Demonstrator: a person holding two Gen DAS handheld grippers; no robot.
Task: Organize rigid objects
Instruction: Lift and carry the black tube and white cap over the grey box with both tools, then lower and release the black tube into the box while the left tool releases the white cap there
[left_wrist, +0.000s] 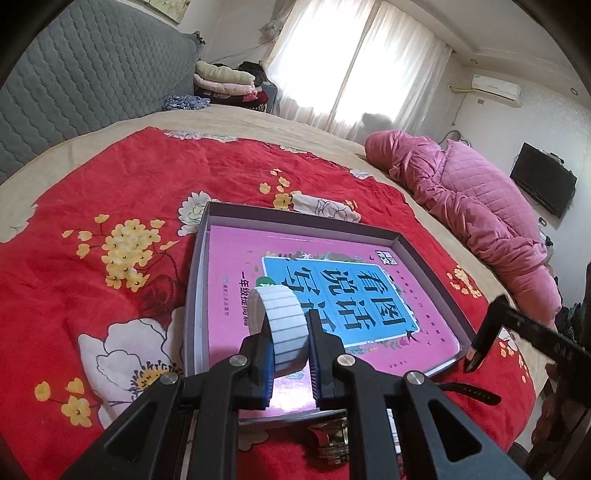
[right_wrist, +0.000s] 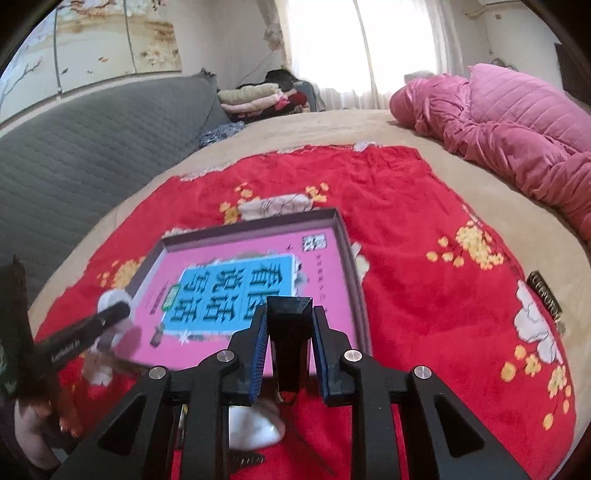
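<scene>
A shallow grey box (left_wrist: 306, 218) lies on the red flowered cloth and holds a pink book (left_wrist: 236, 251) with a blue title panel. My left gripper (left_wrist: 290, 325) is shut on a white roll of ruled tape (left_wrist: 275, 299), held upright over the book's near left part. In the right wrist view my right gripper (right_wrist: 290, 314) is shut on a black rectangular block (right_wrist: 290, 332), held above the box's (right_wrist: 258, 221) near edge. The left gripper (right_wrist: 114, 314) with the white roll (right_wrist: 110, 297) shows at the left there. The right gripper (left_wrist: 476, 354) appears beside the box's right corner.
A black strap (left_wrist: 469, 395) and a shiny metal item (left_wrist: 332, 439) lie on the cloth near me. A white object (right_wrist: 255, 428) sits under the right gripper. A pink quilt (left_wrist: 461, 206) is bunched at the right, folded clothes (left_wrist: 229, 81) by the grey headboard (left_wrist: 74, 85).
</scene>
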